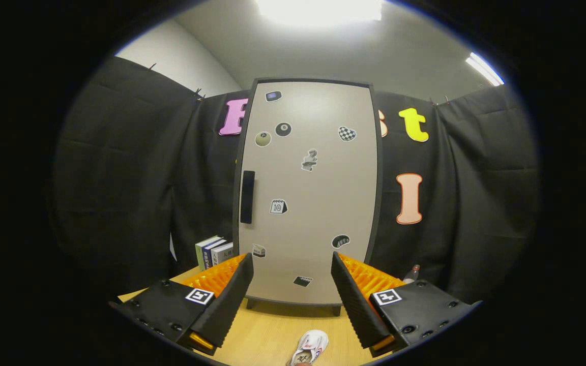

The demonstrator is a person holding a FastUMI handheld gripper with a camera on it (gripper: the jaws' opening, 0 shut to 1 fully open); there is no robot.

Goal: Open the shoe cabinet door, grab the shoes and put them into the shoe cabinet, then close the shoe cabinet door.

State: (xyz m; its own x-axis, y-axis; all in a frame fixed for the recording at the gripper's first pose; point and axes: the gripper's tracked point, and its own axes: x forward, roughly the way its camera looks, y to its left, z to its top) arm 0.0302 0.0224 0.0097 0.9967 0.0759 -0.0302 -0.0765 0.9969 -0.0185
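Tall pale-beige shoe cabinet with dark frame point(307, 193) stands upright straight ahead of the claw, on the light wooden tabletop point(267, 340); door shut, flush in its frame. Small stickers scattered over the door face. Black vertical bar handle point(247, 196) sits on the door's left edge, about mid-height, up and a little left of the left finger's tip.

Small white shoe with dark and red markings point(310, 348) lies on the table between the two fingers, close in, nearer the right one, well short of the cabinet's feet.

Gripper point(292, 267) spread wide, holding nothing; both fingers clear of door and shoe.

Step in hand, as I judge it: opening the door; nothing of the task looks done yet. To do it well, lift the claw and shift left until the handle lies between the fingers, turned so they straddle the bar, then pinch it squarely. Hinge is probably on the right, so pull back in an arc rather than straight. Keep the pull gentle; the cabinet is free-standing and may slide or tip. Mind the shoe below during the swing.

Outward: a few upright books point(214, 251) left of the cabinet's base; a small bottle with a red cap point(412, 273) right of it, beyond the right finger
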